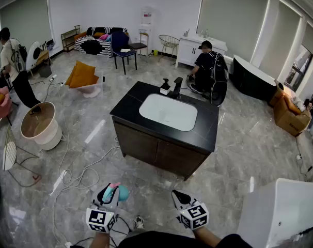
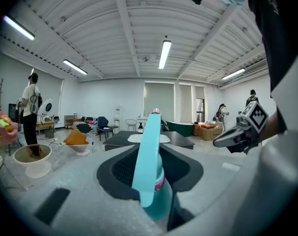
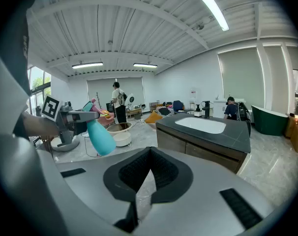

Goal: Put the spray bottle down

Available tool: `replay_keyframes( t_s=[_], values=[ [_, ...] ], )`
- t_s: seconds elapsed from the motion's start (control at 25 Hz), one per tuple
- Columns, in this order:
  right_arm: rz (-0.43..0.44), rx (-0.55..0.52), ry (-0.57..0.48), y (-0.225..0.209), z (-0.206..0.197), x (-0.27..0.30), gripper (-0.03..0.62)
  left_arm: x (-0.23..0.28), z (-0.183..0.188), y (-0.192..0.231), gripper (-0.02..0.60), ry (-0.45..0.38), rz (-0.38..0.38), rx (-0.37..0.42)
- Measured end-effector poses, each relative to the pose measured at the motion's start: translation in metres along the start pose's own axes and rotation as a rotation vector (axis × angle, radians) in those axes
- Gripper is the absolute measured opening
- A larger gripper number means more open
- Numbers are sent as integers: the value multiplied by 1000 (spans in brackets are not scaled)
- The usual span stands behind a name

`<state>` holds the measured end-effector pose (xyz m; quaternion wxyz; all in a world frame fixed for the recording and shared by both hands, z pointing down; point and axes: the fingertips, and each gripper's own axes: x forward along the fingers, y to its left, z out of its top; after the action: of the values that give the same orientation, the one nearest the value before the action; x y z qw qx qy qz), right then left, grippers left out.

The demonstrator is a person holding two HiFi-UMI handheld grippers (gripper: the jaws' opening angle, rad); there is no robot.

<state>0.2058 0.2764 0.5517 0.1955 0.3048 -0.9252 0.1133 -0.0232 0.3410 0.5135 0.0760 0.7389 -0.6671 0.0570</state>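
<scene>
left gripper (image 1: 108, 191): jaws clamped on the spray bottle, low in the head view, held off the floor
spray bottle (image 2: 152, 173): teal with a pink part at the head; gripped near its top between the left jaws; in the right gripper view the body hangs tilted below those jaws; not set down on anything
right gripper (image 3: 148, 154): jaw tips together, nothing between them; beside the left gripper, apart from it and from the bottle
sink cabinet (image 1: 130, 105): dark, black top; ahead of both grippers, well apart
basin (image 1: 168, 111): white, sunk in the cabinet top
faucet (image 1: 176, 86): black, at the far edge of the top from the grippers
small bottle (image 1: 165, 87): just beside the faucet
cables (image 1: 68, 177): on the grey floor, ahead and left of the left gripper
round tub (image 1: 40, 125): far left of the left gripper
white tub (image 1: 280, 211): right of the right gripper
people: one standing (image 1: 12, 66) far left, one crouched (image 1: 208, 66) beyond the cabinet
</scene>
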Motion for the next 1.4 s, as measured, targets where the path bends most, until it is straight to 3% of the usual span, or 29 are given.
replay_keyframes(
  t_s=[0.12,0.32,0.68,1.08,1.4],
  values=[
    [9,-13,-5,1,4,-4,-2,2,0,-8,123,-5,-13,10],
    [5,38,-101,0,18,5,0,8,5,-11,123,-10,-49,10],
    [-69,85,-165,2,39,42,37,21,17,33,123,-10,-106,59],
    [-69,107,-140,-20,60,103,37,69,18,84,124,3,-79,44],
    [-18,77,-139,-77,103,169,37,144,32,115,124,11,-15,27]
  ],
)
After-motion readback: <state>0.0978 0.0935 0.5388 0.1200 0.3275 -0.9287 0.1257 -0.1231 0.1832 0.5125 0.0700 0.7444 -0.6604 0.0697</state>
